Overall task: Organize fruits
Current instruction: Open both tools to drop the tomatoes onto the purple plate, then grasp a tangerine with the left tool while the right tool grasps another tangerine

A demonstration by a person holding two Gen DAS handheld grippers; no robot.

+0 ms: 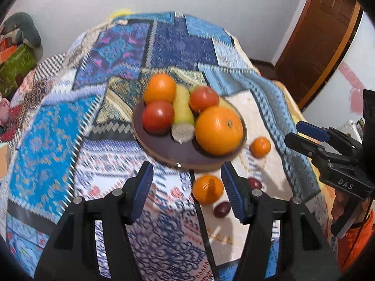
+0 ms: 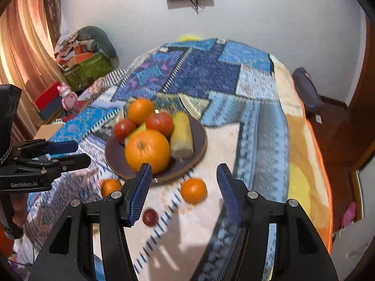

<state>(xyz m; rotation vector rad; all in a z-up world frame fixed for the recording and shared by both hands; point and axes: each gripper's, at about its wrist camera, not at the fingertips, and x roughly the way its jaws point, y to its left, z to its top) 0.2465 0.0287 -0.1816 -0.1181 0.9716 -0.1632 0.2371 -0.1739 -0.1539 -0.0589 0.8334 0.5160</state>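
1. Patchwork blanket [image 1: 182,39] in blues, creams and purples covers a bed that fills most of both views, with a white wall beyond, a brown door [image 1: 321,32] at far right and a heap of boxes and clothes [image 2: 86,53] by an orange curtain [image 2: 21,46] at far left.
2. Near the middle sits a round dark plate [image 1: 164,149] with a pale wooden edge, serving as the collecting spot for the fruit.
3. On it lie a large orange [image 1: 219,130] at the near right, a second orange [image 1: 159,88] at the far left, two tomatoes [image 1: 158,116] and a pale yellow-green piece with a cut end [image 1: 182,112] between them.
4. Loose fruit lies on the blanket just beside the plate's near edge: a small orange [image 1: 207,189], another small orange [image 1: 260,147] further right, and two dark red small fruits [image 1: 222,209]; these look like what is left to gather.
5. Left gripper [image 1: 187,187] hovers over the blanket near the plate, its blue-padded fingers moderately apart with nothing between them.
6. Right gripper [image 2: 184,187] hangs likewise, fingers parted about as far and empty, with a small orange seen beyond the gap, a likely next pick.
7. Readable writing: "DAS" on the right gripper's body in the left view, and "GenRobot.AI" [image 2: 24,184] on the left gripper's body in the right view.
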